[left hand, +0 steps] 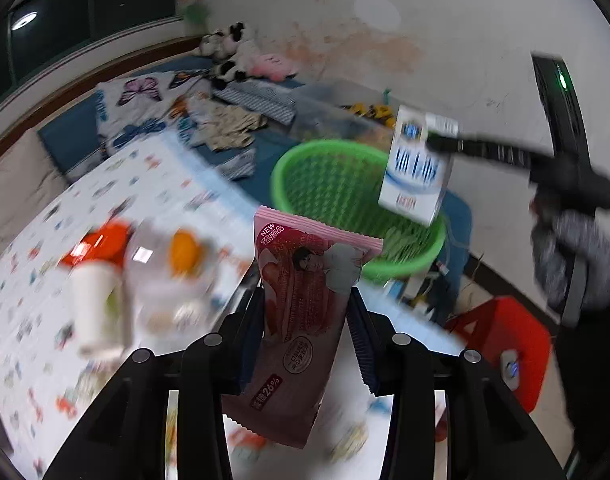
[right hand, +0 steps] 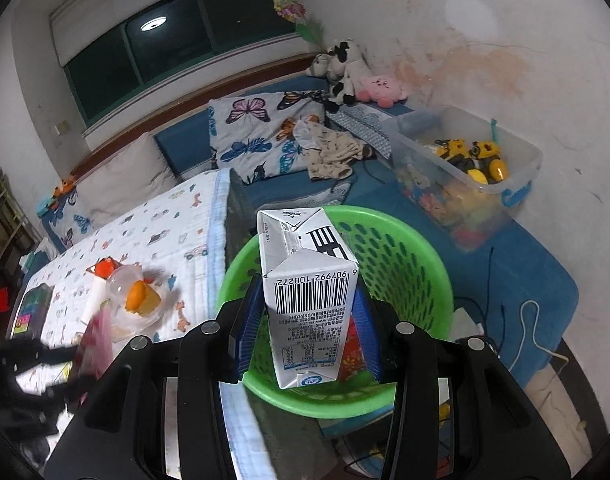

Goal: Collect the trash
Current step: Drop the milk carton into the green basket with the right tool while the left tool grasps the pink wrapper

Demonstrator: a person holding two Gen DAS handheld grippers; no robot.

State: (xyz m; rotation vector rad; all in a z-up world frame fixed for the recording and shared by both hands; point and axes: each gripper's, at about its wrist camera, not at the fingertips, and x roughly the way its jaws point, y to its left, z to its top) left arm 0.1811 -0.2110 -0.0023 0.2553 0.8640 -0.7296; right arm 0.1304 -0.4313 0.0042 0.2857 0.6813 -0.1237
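The left claw point(left hand: 305, 320) is clamped on a pink snack wrapper point(left hand: 301, 304). The wrapper stands upright between the two blue pads, its serrated top edge rising above the fingertips and its lower end hanging below them. Its print shows a person, red fruit and a percentage mark. In the right wrist view the same wrapper point(right hand: 95, 340) appears at the lower left, blurred, beside the bed.

The right claw point(right hand: 309, 312) is clamped on a white milk carton point(right hand: 305, 292). Both pads press on the carton's side walls — the barcode face is turned toward the camera and the folded end points away. The carton is held over the green basket point(right hand: 405, 280), above its open mouth and not touching the rim. The left wrist view confirms this: the carton point(left hand: 417, 172) hangs over the far right edge of the basket point(left hand: 325, 184), gripped by the dark fingers of the right claw point(left hand: 437, 142).

The basket stands against the bed's edge. Red packaging lies at its bottom, partly hidden by the carton.

Remaining items lie on the patterned bedsheet point(right hand: 153, 240) to the left of the basket:
- a clear plastic cup point(right hand: 137, 300) with an orange piece inside
- a white tube-shaped item point(left hand: 97, 308), blurred
- an orange-red item point(right hand: 104, 268) just behind them

A clear toy bin point(right hand: 465, 172) sits behind the basket.
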